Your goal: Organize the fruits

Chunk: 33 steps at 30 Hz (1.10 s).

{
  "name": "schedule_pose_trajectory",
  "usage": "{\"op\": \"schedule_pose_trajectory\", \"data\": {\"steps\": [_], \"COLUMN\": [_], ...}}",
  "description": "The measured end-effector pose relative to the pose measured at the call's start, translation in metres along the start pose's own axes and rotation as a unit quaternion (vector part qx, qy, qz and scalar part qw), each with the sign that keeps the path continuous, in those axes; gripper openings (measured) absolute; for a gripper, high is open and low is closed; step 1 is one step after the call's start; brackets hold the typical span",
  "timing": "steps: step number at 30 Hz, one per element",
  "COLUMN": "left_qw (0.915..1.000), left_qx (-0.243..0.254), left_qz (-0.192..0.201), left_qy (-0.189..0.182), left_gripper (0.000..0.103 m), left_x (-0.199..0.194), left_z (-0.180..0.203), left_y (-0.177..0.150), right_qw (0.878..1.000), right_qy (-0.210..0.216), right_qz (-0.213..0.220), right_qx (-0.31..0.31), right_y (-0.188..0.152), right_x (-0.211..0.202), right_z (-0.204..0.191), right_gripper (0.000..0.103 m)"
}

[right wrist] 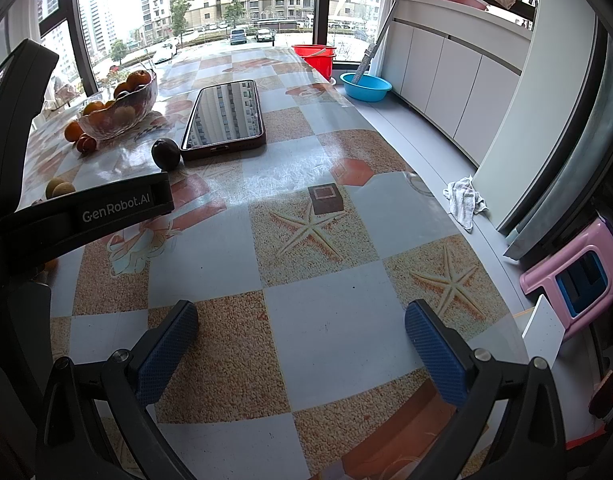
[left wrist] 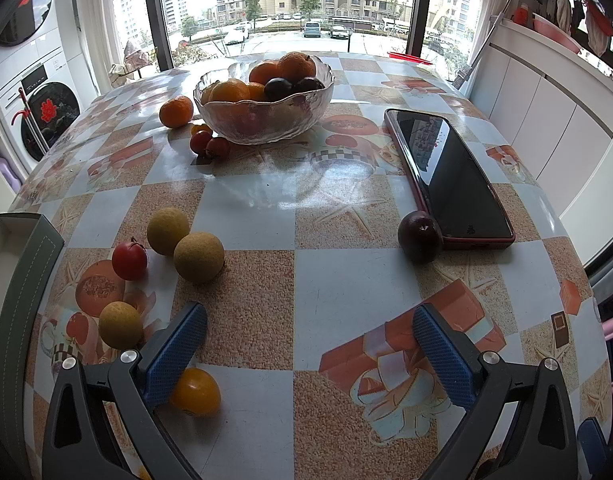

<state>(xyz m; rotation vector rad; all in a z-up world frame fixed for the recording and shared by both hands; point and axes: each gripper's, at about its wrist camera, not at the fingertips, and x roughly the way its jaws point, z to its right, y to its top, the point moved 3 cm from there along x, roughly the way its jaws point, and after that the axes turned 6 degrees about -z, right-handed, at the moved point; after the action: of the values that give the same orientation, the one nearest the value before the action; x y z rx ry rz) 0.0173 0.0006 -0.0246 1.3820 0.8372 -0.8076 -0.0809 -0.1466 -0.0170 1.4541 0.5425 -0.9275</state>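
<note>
Nearest the left wrist camera, a glossy yellow-orange tomato [left wrist: 196, 392] lies on the table [left wrist: 346, 280], touching the outer side of the left gripper's [left wrist: 308, 336] blue-padded finger; the jaws stand wide apart with nothing between them. Just beyond sits a small dull-yellow round fruit [left wrist: 120, 325], then a red cherry tomato [left wrist: 129, 260] with a dark stem, and two more matte, tan-yellow round fruits [left wrist: 184, 243] touching each other. Across the checkered, starfish-printed cloth, a dark purple plum [left wrist: 420, 236] with a shiny skin rests against the near corner of a phone [left wrist: 450, 176] in a red case, lying screen up.

Further back stands a clear, wavy-rimmed glass bowl [left wrist: 262, 120] heaped with oranges and two dark plums. A single orange [left wrist: 176, 111] sits just beside the bowl on its left, and a cluster of small red tomatoes [left wrist: 208, 142] lies at the bowl's foot.

From the right wrist view, the right gripper [right wrist: 300, 334] hovers over bare cloth near the table's edge, its jaws likewise spread and holding nothing. The left gripper's black body crosses that view's left side, with the plum [right wrist: 166, 154], phone [right wrist: 226, 116] and bowl [right wrist: 118, 114] beyond it. On the floor stand a blue basin [right wrist: 366, 86], a red bucket [right wrist: 316, 58] and a pink stool [right wrist: 574, 276]
</note>
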Motion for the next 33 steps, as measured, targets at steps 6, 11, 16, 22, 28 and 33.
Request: {"op": "schedule_pose_trajectory", "data": {"steps": [6, 11, 16, 22, 28, 33], "left_qw": [1.0000, 0.9993, 0.9936, 0.9969, 0.9994, 0.9997], "left_qx": [-0.001, 0.032, 0.077, 0.057, 0.035, 0.019], "left_qz": [0.000, 0.009, 0.083, 0.054, 0.008, 0.012], "left_qy": [0.001, 0.015, -0.010, -0.007, -0.001, -0.009], "left_gripper": [0.103, 0.103, 0.103, 0.103, 0.103, 0.103], "left_x": [0.000, -0.018, -0.085, -0.102, -0.077, -0.074], "left_z": [0.000, -0.004, -0.040, -0.108, -0.132, -0.137], "left_y": [0.000, -0.002, -0.023, -0.078, -0.121, -0.122], "right_qw": [1.000, 1.000, 1.000, 1.000, 1.000, 1.000], "right_qy": [0.000, -0.002, 0.007, 0.009, 0.009, 0.009], "right_qz": [0.005, 0.012, -0.006, -0.009, -0.010, -0.011], "right_qx": [0.000, -0.001, 0.004, 0.005, 0.005, 0.006], "right_y": [0.000, 0.001, 0.000, -0.001, 0.000, 0.000], "right_x": [0.000, 0.000, 0.001, 0.001, 0.001, 0.001], "right_z": [0.000, 0.000, 0.000, 0.000, 0.000, -0.001], "right_gripper": [0.103, 0.103, 0.103, 0.103, 0.103, 0.103]}}
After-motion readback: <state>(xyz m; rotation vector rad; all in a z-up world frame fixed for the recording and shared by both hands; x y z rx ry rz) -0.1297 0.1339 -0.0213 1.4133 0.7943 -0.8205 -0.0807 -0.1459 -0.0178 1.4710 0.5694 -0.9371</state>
